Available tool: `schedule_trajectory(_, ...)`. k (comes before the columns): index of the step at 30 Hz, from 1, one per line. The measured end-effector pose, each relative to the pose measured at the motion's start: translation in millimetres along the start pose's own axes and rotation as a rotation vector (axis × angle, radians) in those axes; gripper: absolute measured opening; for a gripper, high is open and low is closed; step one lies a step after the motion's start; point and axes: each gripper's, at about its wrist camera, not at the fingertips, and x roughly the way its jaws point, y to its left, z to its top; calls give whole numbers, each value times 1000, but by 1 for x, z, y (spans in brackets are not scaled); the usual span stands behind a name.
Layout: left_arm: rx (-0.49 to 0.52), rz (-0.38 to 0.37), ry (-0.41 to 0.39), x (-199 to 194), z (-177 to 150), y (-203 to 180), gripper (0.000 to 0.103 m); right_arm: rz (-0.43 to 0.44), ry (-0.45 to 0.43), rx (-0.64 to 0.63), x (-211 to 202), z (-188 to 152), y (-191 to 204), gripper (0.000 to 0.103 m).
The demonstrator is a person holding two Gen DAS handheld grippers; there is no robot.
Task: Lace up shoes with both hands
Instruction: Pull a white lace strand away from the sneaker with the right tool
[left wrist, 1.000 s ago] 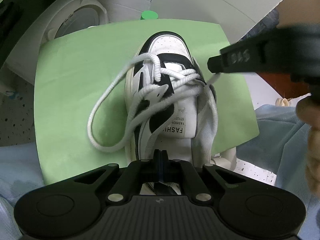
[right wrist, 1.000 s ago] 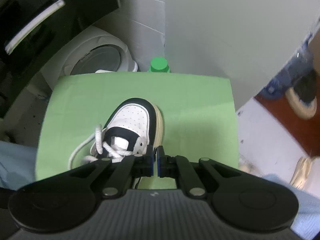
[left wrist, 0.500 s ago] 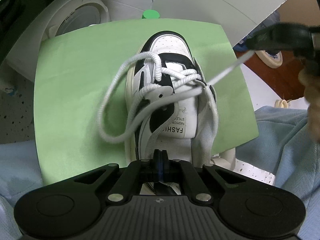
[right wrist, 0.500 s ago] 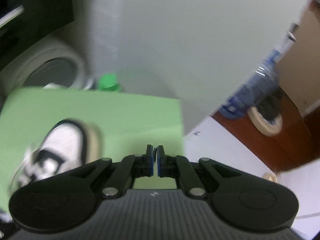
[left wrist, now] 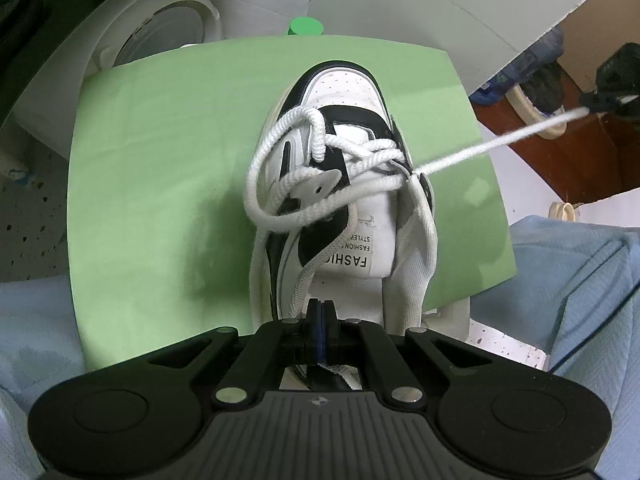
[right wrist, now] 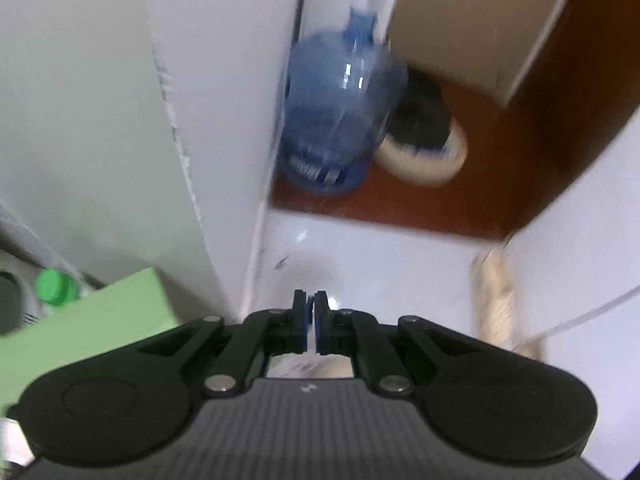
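A white and black sneaker [left wrist: 340, 92] lies on a green mat [left wrist: 160, 180], toe pointing away. Its white shoelace [left wrist: 320, 204] crosses the eyelets and forms a small loop at the shoe's left side. One strand runs down to my left gripper [left wrist: 319, 322], which is shut on it near the heel. Another strand [left wrist: 500, 142] stretches taut to the far right, where my right gripper [left wrist: 608, 96] holds its end above the floor. In the right wrist view the right gripper [right wrist: 308, 326] has its fingers nearly together; the shoe is out of that view and the image is blurred.
A white round appliance [left wrist: 160, 40] and a green-capped bottle [left wrist: 306, 26] stand behind the mat. A white panel [right wrist: 224, 120] rises at the back. Right of it are a blue water jug [right wrist: 336, 120] and a beige basin [right wrist: 424, 156] on red floor. Light blue cloth [left wrist: 580, 280] flanks the mat.
My right gripper has pulled the lace end far out to the right, drawing it taut. The big loop on the shoe's left has shrunk. The right wrist view has swung off the shoe.
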Motion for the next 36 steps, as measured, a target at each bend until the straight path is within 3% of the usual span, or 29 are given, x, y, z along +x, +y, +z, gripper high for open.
schedule_trajectory(4,-19,-12,7,0,1,3,2,121,103,-27,5,-15,14,4)
schedule_trajectory(8,-40,-30,15,0,3,7,2,308,211,-33,0,-34,34,7)
schedule_trajectory(13,-44,-36,18,1,3,6,2,500,299,-97,-16,-63,61,26)
schedule_trajectory(17,-48,-38,21,1,4,6,2,663,398,-100,-24,-84,73,31)
schedule_trajectory(21,-48,-36,21,1,4,6,2,686,491,-24,-25,-107,79,32)
schedule_trajectory(26,-42,-31,20,1,3,5,2,716,551,152,-13,-120,80,49)
schedule_trajectory(30,-42,-34,19,1,3,5,3,716,579,277,3,-126,83,45)
schedule_trajectory(31,-41,-34,19,1,3,5,3,724,586,294,6,-126,84,30)
schedule_trajectory(36,-35,-32,14,0,2,5,3,707,547,286,5,-124,90,8)
